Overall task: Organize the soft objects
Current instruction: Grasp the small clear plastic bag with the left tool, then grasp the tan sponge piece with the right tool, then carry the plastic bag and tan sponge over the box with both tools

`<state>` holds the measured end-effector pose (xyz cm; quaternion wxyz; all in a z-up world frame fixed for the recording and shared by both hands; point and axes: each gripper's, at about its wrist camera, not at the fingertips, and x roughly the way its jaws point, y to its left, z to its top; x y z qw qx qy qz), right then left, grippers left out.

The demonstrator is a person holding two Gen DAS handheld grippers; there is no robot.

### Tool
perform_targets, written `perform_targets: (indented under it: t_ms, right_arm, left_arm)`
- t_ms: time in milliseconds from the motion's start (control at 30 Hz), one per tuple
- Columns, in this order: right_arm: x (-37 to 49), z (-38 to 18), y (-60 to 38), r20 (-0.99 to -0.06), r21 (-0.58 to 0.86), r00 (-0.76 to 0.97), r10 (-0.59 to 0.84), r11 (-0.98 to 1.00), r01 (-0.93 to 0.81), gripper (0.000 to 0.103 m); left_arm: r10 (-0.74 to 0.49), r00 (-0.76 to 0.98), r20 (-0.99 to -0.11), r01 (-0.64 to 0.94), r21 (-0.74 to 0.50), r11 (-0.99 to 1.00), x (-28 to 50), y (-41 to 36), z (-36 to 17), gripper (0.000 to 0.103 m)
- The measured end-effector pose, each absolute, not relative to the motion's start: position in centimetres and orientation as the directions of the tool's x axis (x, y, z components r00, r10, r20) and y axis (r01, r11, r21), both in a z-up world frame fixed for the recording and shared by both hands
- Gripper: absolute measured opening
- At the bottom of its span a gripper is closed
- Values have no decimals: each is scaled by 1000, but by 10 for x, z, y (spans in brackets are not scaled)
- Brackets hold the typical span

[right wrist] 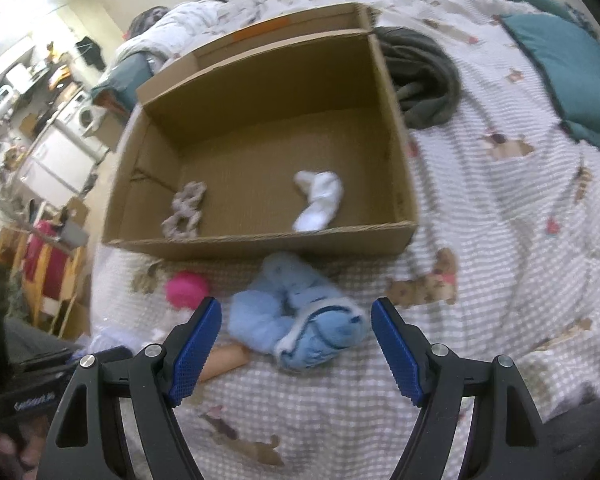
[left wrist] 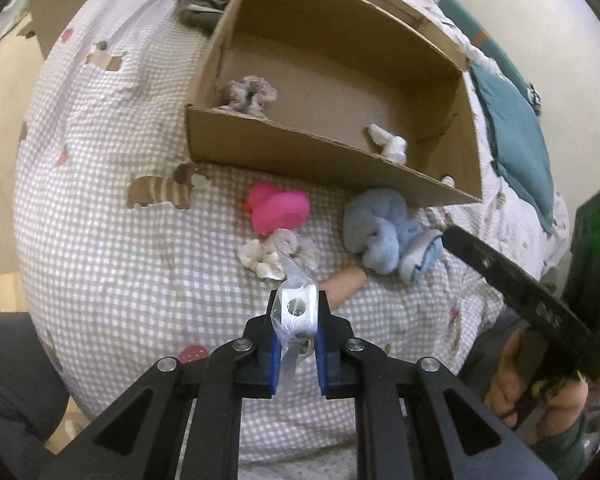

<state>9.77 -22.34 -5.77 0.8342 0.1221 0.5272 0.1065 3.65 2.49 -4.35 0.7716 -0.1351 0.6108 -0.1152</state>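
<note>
An open cardboard box lies on a checked bed cover. Inside it are a grey scrunchie and a white sock. In front of the box lie a pink rubber duck, a white scrunchie and a bundle of light blue fluffy fabric. My left gripper is shut on a white object in clear plastic wrap, held above the cover. My right gripper is open and empty, just before the blue bundle.
A grey garment lies beside the box. A teal pillow is on the bed. A beige cylinder lies near the blue bundle. The right gripper's body shows at the left view's right side.
</note>
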Motion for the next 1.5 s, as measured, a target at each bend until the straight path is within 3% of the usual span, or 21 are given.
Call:
perform_targets:
  t_ms: [200, 233, 367, 600, 667, 767, 933, 1200, 1500]
  right_arm:
    - [94, -67, -193, -813, 471, 293, 503, 864, -176, 82]
    - [93, -70, -187, -809, 490, 264, 526, 850, -192, 77]
    - [89, -93, -159, -816, 533, 120, 565, 816, -222, 43]
    - [85, -125, -131, -842, 519, 42, 538, 829, -210, 37]
    - [85, -126, -129, -844, 514, 50, 535, 831, -211, 20]
    - [84, -119, -127, -833, 524, 65, 550, 820, -229, 12]
    - [78, -92, -134, -793, 546, 132, 594, 790, -278, 9]
    - [84, -49, -167, -819, 426, 296, 492, 866, -262, 9]
    - [86, -46, -191, -809, 403, 381, 448, 894, -196, 9]
  left_arm:
    - [-238, 279, -931, -28, -255, 967, 39, 33, -42, 13]
    - [-228, 280, -933, -29, -245, 969, 41, 33, -43, 13]
    - [-188, 294, -937, -41, -209, 977, 43, 30, -44, 13]
    - [-182, 304, -935, -61, -210, 976, 47, 33, -44, 13]
    - [-186, 297, -937, -64, -214, 975, 48, 33, -46, 13]
    - [-186, 298, -936, -71, -217, 974, 48, 34, -45, 13]
    - [-183, 313, -932, -96, -222, 970, 49, 40, -42, 13]
    - [-163, 329, -930, -67, -196, 978, 45, 35, -37, 13]
    - [-134, 319, -938, -64, -162, 985, 45, 32, -44, 13]
